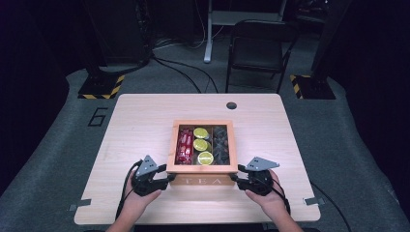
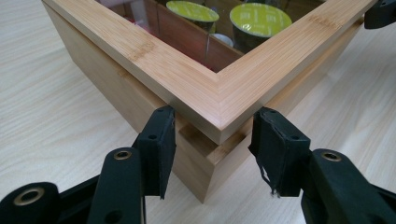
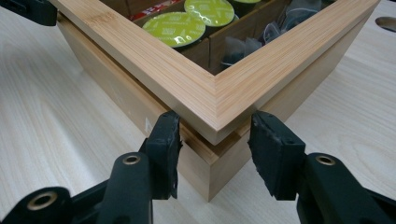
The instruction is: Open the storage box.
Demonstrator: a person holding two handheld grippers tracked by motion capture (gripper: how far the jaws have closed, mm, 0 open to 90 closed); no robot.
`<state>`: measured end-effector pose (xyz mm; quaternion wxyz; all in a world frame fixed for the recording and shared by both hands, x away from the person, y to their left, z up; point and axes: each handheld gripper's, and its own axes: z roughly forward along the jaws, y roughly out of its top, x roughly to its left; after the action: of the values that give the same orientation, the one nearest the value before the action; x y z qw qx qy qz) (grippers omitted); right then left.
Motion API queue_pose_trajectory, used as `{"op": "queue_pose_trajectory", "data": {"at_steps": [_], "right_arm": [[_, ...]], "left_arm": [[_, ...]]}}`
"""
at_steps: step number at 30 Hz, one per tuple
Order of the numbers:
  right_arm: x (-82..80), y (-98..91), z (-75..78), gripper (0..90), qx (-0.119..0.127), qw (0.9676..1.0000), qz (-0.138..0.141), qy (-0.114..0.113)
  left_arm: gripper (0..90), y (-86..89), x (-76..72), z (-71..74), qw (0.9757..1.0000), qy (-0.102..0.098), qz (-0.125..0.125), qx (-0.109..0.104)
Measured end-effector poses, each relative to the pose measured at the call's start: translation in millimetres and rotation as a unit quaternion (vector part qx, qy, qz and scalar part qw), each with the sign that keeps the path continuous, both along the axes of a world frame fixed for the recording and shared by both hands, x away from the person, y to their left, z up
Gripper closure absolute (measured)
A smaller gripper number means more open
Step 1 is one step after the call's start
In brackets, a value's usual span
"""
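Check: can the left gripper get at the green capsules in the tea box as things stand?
Probably not. The left gripper sits at the tea box's near corner, jaws straddling the lid's edge. The green capsules lie under the lid's clear pane, which looks closed or barely cracked. The lid must lift first.

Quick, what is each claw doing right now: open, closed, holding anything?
Left claw: jaws straddle the tea box's near left corner; whether the pads press on it cannot be told.
Right claw: same at the near right corner; grip cannot be told.

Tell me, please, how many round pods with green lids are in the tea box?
3, in the middle compartment of the tea box: one at the far end, one in the middle, one nearest the person. Others could lie hidden underneath.
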<state>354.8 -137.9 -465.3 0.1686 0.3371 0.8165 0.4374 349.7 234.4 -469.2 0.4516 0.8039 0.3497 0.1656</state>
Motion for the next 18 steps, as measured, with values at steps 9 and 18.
{"op": "queue_pose_trajectory", "data": {"at_steps": [9, 18], "right_arm": [[2.5, 2.7, 7.9, 50.2, 0.005, 0.9998, -0.01, -0.013], [5.5, 3.4, 19.6, 47.9, 0.017, 0.9995, -0.024, -0.015]], "left_arm": [[48.7, -1.5, 1.1, 8.0, 0.9999, -0.009, 0.011, -0.006], [46.9, -0.5, 2.8, 22.1, 0.9996, -0.006, 0.023, -0.018]]}}
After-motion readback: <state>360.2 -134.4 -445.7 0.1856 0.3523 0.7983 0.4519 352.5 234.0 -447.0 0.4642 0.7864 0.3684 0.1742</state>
